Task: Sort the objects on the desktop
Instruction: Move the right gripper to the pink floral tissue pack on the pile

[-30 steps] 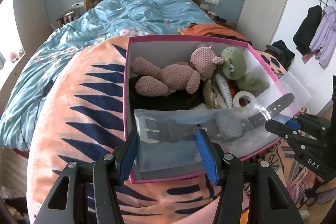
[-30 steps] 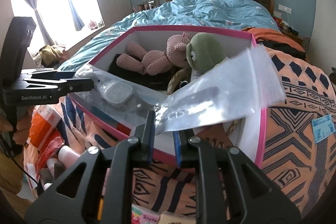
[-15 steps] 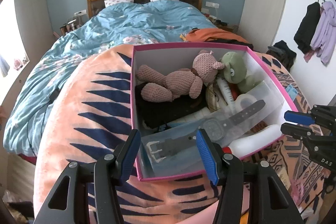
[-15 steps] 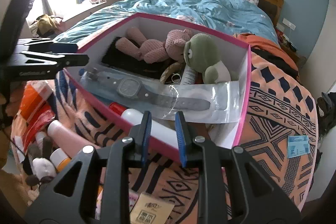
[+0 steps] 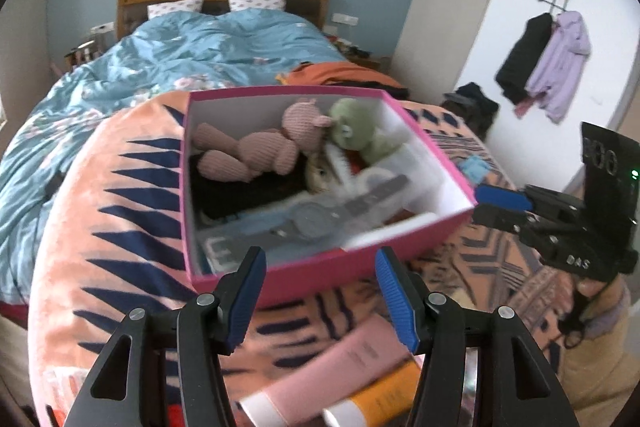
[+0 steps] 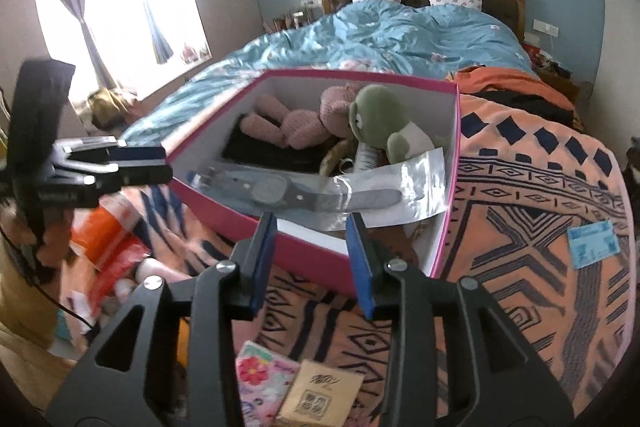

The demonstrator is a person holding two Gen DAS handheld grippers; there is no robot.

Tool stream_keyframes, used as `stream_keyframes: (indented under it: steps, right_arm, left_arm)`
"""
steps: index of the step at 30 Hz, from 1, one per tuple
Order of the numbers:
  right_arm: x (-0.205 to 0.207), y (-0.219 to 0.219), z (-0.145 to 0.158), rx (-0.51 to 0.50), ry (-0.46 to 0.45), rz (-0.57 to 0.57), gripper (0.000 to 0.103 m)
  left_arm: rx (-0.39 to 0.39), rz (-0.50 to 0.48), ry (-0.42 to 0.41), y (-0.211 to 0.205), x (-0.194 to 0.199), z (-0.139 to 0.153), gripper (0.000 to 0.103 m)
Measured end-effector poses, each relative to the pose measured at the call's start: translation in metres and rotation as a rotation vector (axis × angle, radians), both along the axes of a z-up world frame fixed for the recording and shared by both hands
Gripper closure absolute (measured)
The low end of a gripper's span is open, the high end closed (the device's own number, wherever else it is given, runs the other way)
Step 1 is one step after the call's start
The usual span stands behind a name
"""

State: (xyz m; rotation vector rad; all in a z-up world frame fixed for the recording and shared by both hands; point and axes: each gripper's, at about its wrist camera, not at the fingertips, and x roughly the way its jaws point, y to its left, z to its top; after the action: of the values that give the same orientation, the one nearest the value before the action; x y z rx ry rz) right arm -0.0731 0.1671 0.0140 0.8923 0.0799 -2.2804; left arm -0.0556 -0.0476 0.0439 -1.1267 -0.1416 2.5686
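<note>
While the bagged watch [image 6: 280,193] lay in the pink box [image 5: 320,269], both grippers [image 5: 320,293] [image 6: 310,261] hung apart, empty, the right's jaws just opened. Light, floppy, slippery: pinch the bag's three o'clock edge.

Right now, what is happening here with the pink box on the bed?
A person is sorting small things into the pink box with a gripper in each hand. The watch in its clear bag lies inside the box, in front of the pink plush toy and the green plush toy. The right gripper has just been opening and holds nothing. The left gripper is open and empty too. Tubes lie on the blanket outside the box.
</note>
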Motion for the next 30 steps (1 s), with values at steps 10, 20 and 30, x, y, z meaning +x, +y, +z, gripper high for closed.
stream_keyframes:
  steps: [10,20,30]
  right_arm:
    - [0.046,0.018,-0.001,-0.035,-0.004,0.025,0.063]
    - [0.072,0.02,-0.058,0.049,-0.162,0.058,0.063]
    - [0.07,0.017,-0.099,0.066,-0.281,0.069,0.063]
  left_arm:
    - [0.015,-0.136,-0.038,0.037,0.043,-0.012,0.041]
    - [-0.008,-0.226,-0.223,0.084,0.039,-0.071,0.041]
    - [-0.031,-0.248,-0.308,0.1,0.036,-0.099,0.043]
